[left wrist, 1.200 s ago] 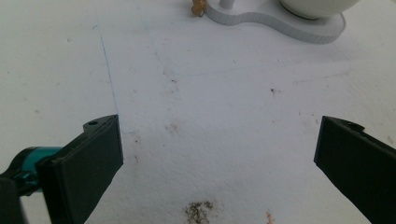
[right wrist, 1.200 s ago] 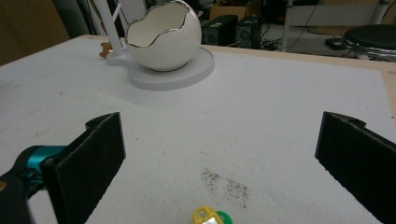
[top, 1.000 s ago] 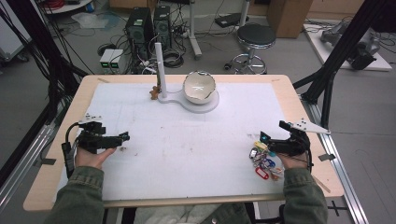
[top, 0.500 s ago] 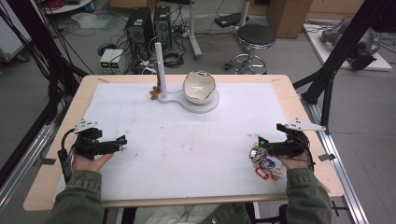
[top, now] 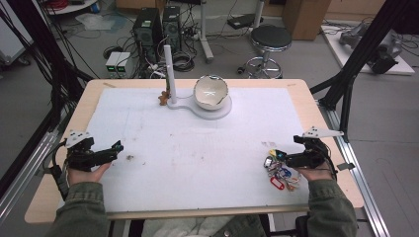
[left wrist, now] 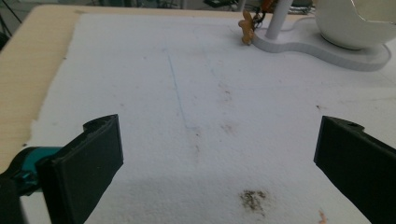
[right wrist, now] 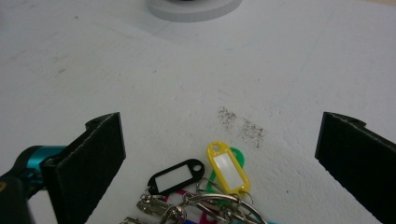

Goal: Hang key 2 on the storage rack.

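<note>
A bunch of keys with coloured tags (top: 279,174) lies on the white mat near the table's right front. My right gripper (top: 276,156) is open just behind the bunch. In the right gripper view the jaws stand wide apart around a point (right wrist: 219,163) where a yellow tag (right wrist: 227,169), a black tag (right wrist: 175,177) and a green tag (right wrist: 237,153) lie. My left gripper (top: 114,149) is open over bare mat at the left front, nothing between its jaws (left wrist: 219,168). A small brown figure (top: 162,98) (left wrist: 246,30) hangs by the white post (top: 170,74).
A white stand (top: 217,111) at the back centre carries the post and a white bowl (top: 211,92) (left wrist: 355,23). The white mat (top: 197,148) covers most of the wooden table (top: 89,98). Dark smudges (left wrist: 252,198) mark the mat. A stool (top: 268,39) and computers stand beyond the table.
Both hands have drifted slightly toward the near edge of the table. Both grippers stay open and the keys have not moved.
</note>
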The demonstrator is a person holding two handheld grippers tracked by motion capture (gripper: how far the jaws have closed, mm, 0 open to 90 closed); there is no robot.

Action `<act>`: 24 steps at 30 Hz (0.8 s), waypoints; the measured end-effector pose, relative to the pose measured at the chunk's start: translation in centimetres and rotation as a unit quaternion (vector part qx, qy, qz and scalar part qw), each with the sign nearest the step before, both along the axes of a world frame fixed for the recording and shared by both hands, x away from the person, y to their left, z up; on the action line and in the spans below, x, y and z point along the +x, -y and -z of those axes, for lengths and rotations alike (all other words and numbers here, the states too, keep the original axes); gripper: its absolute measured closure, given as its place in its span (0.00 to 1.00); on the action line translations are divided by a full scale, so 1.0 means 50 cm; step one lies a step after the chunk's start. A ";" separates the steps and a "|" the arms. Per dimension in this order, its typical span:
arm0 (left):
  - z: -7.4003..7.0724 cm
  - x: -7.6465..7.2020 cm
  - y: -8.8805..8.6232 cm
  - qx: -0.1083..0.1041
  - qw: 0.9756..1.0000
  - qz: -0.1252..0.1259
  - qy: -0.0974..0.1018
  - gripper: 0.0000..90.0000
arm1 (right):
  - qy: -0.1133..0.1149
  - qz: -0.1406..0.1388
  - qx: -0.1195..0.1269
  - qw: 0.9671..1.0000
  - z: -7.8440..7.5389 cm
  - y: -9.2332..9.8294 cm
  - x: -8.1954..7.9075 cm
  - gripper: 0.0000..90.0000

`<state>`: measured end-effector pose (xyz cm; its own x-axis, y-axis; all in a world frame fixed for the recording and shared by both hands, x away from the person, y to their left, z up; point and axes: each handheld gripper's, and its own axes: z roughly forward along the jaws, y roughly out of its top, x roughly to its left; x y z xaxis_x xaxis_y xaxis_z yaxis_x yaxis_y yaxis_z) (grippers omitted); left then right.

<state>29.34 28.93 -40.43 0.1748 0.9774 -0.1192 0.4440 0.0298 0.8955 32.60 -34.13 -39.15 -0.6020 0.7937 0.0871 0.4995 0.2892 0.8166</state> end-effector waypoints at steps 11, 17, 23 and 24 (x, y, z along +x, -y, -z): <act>0.011 -0.006 -0.007 0.012 1.000 -0.019 0.018 0.02 | -0.063 -0.021 -0.027 0.997 0.015 0.000 0.000 0.01; 0.016 -0.006 -0.018 0.004 0.999 -0.038 0.023 0.02 | -0.082 -0.037 -0.044 0.995 0.017 -0.017 -0.004 0.01; 0.017 -0.005 -0.018 0.006 0.999 -0.041 0.028 0.02 | -0.101 -0.045 -0.069 0.992 0.026 -0.031 -0.011 0.01; 0.018 -0.004 -0.018 0.004 0.999 -0.043 0.030 0.02 | -0.104 -0.044 -0.072 0.991 0.027 -0.032 -0.012 0.01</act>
<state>29.16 29.83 -41.31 0.0972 0.9899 -0.1031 0.3866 0.0579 0.9204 32.00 -32.53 -40.50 -0.6506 0.7519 0.1065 0.6202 0.4452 0.6458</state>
